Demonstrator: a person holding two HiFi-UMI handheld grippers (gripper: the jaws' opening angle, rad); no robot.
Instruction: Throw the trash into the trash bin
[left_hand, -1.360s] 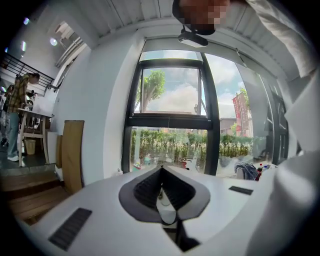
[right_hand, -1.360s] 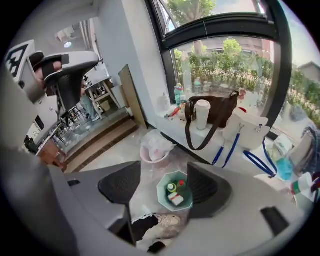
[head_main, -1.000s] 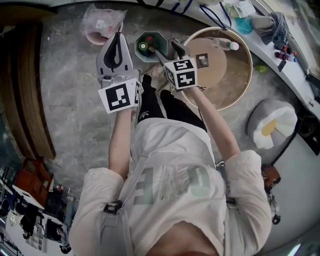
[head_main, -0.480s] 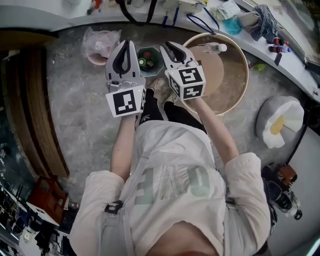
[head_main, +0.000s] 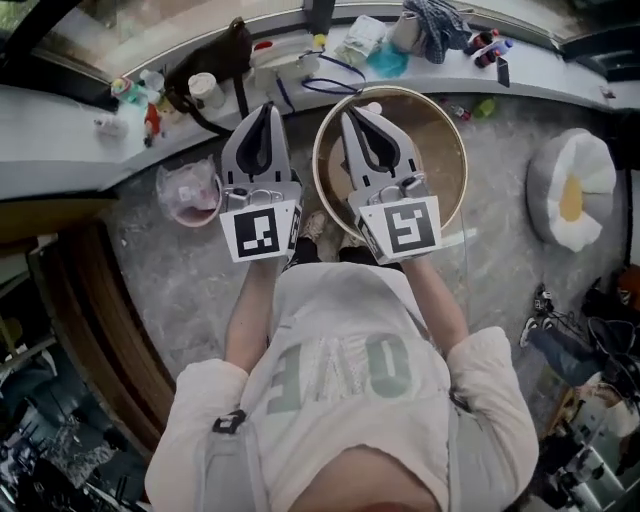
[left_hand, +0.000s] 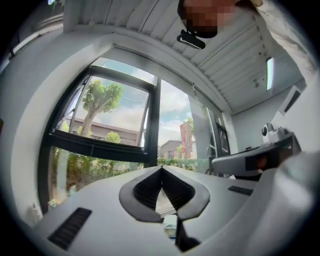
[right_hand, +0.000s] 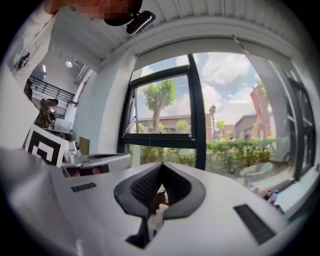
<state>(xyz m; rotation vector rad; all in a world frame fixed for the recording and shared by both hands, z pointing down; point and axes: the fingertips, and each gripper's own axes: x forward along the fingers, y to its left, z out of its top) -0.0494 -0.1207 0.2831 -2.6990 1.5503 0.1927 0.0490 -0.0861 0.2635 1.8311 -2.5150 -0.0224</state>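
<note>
Grey floor (head_main: 165, 255) below, cluttered ledge (head_main: 50, 125) beyond round table (head_main: 435, 140). Trash bin showing in no view; I'm guessing it's hiding under left gripper (head_main: 266, 108), just left of round table. Right gripper (head_main: 347, 113) hanging over table's left edge, jaws just been closing, now clenched on nothing. Left jaws also pressing together, empty. Both pointing level at ledge; I'm judging left hand nearer bin.

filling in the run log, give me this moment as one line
left gripper: shut, empty | right gripper: jaws just closed, nothing between them | both held level, pointing at window
</note>
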